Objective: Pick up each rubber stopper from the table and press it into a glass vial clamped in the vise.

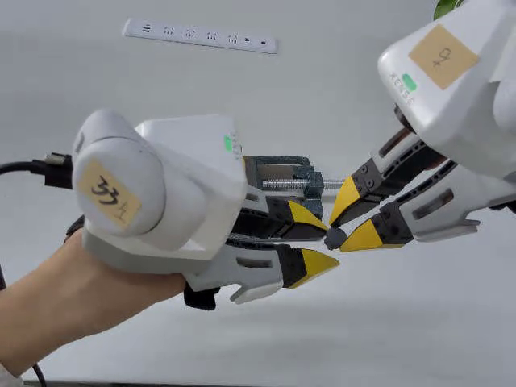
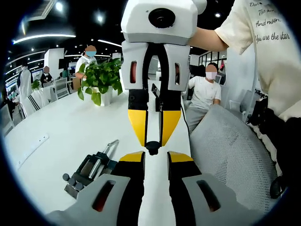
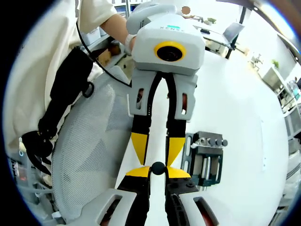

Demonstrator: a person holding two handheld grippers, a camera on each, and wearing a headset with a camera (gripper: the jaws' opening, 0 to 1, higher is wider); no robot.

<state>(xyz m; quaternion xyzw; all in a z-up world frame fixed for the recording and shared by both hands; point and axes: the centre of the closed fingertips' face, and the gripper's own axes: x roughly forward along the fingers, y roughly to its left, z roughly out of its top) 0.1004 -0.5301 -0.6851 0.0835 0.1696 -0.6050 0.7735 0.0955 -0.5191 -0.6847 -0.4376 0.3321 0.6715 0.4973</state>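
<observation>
1. The right gripper (image 3: 158, 172) is closed nearly all the way on a small dark round rubber stopper (image 3: 158, 167). It pinches the stopper at the very ends of its yellow tips, up off the white tabletop (image 1: 403, 322). The tips cover part of the stopper, so its shape is hard to make out.
2. The left gripper (image 2: 156, 157) holds nothing, and its jaws stand parted with a plain gap between them. In the head view it points at the stopper from 9 o'clock. Its tips are just beside the stopper, but I cannot tell whether they touch it.
3. A person's hand (image 1: 72, 298) grips the left gripper's white body, which is cut off at the lower left edge of the head view.
4. The grey-blue metal bench vise (image 1: 284, 172) sits on the tabletop beyond both grippers. The left gripper's body hides most of it, leaving one jaw and the screw showing.
5. In the right gripper view the vise lies at 3 o'clock from the stopper. A row of small round tops (image 3: 211, 141) shows at its far end, too small to tell vials from stoppers.
6. Further out:
   - a white power strip (image 1: 200, 35) at 11 o'clock in the head view
   - a black cable (image 1: 20, 168) at 9 o'clock in the head view
   - a grey mesh chair back (image 2: 230, 150) beside the tabletop
   - a green potted plant (image 2: 99, 80)
</observation>
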